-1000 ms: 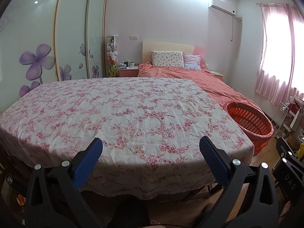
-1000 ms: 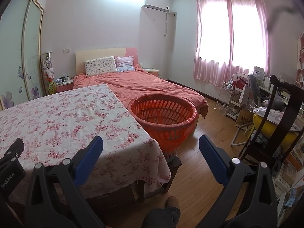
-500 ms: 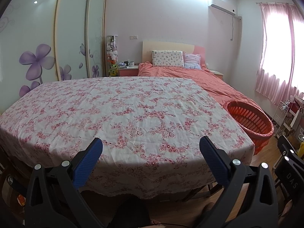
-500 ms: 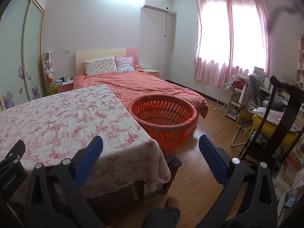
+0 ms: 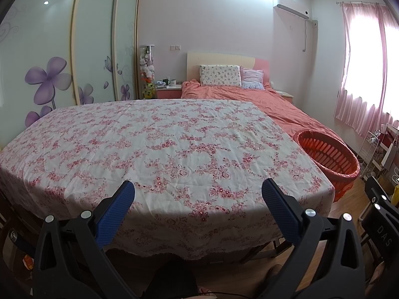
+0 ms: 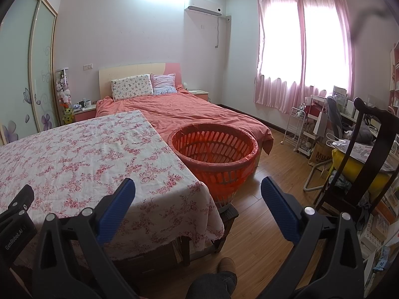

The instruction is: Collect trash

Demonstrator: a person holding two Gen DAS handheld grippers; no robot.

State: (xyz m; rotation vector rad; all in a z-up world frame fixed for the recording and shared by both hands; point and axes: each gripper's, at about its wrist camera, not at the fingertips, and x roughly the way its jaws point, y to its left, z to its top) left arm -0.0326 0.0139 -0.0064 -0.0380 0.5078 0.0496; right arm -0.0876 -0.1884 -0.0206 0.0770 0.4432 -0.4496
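A table with a pink floral cloth fills the left wrist view; nothing lies on it. It also shows in the right wrist view. An orange slatted basket lined with a thin bag stands on a low stool by the table's right end, and shows in the left wrist view. My left gripper is open and empty above the table's near edge. My right gripper is open and empty, near the table's right corner, short of the basket. No trash is in view.
A bed with an orange cover lies behind the table. A dark wooden chair with a yellow bundle stands at the right. A white wire cart is under the pink curtains. Wardrobe doors run along the left.
Both views have shifted only slightly. Both grippers stay open and empty.
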